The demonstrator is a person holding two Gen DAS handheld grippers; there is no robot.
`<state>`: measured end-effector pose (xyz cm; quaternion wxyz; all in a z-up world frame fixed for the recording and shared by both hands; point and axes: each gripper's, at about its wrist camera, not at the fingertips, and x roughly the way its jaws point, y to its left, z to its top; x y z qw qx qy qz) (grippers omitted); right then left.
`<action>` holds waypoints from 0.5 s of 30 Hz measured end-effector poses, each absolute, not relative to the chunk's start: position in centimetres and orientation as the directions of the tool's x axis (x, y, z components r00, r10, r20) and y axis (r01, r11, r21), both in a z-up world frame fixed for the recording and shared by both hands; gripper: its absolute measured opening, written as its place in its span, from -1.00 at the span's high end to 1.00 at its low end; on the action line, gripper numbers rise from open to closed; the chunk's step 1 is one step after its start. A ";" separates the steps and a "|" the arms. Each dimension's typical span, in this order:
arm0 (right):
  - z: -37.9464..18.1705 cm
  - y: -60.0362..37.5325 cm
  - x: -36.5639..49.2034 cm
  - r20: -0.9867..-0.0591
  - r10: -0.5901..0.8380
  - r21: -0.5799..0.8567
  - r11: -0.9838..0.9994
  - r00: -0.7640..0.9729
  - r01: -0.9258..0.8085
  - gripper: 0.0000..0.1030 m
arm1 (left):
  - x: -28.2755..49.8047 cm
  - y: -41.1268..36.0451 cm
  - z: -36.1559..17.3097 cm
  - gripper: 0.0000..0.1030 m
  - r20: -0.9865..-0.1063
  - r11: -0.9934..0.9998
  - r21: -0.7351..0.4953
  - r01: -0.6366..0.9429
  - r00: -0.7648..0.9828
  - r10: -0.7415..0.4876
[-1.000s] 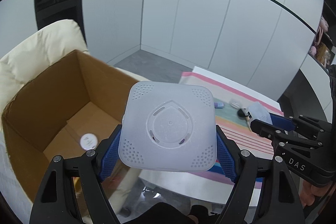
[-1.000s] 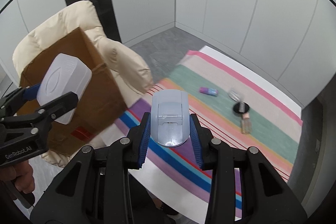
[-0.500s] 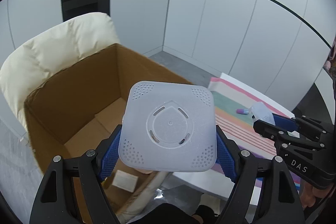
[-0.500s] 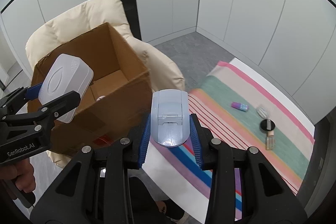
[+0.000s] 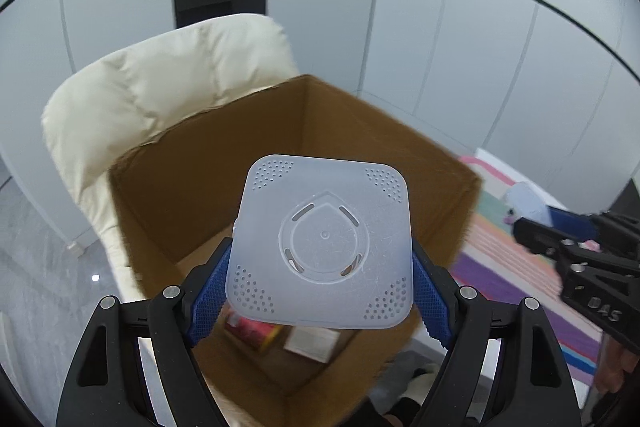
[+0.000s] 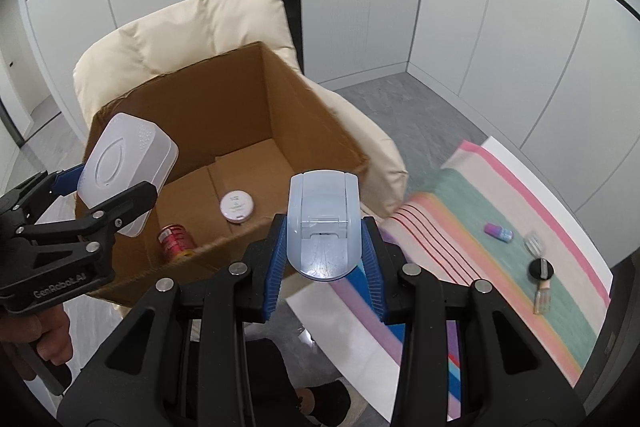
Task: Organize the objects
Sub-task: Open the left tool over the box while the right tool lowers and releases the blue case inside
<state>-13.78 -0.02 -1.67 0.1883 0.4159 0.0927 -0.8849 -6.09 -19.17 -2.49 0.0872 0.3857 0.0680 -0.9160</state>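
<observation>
My left gripper holds a white square vented device over the open cardboard box. Its jaws are opening slightly, and the blue pads still touch the device's sides. In the right wrist view that device hangs above the box's left rim. My right gripper is shut on a light-blue flip-lid device, just in front of the box's near wall. A red can and a white round disc lie on the box floor.
The box sits on a cream padded chair. To the right is a table with a striped cloth bearing a purple item, a black lid and a small bottle. White wall panels stand behind.
Both grippers have swung left from the striped table toward the box, each with its device. The left one has come over the box opening, and the right one has reached its near wall.
</observation>
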 end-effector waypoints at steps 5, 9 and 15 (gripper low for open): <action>-1.6 -2.2 -13.6 -0.770 -0.268 -0.018 -0.898 -0.579 0.440 0.27 | -5.8 -21.4 -3.2 -1.00 -0.742 -0.960 -0.056 0.274 -0.655 -0.144; -1.7 -4.0 -13.7 -0.772 -0.279 -0.022 -0.886 -0.571 0.464 0.27 | -5.1 -23.1 -3.1 -1.00 -0.745 -0.951 -0.057 0.303 -0.647 -0.161; -1.8 -6.9 -13.5 -0.772 -0.305 -0.023 -0.864 -0.558 0.504 0.27 | -3.8 -25.9 -2.8 -1.00 -0.739 -0.939 -0.080 0.334 -0.652 -0.169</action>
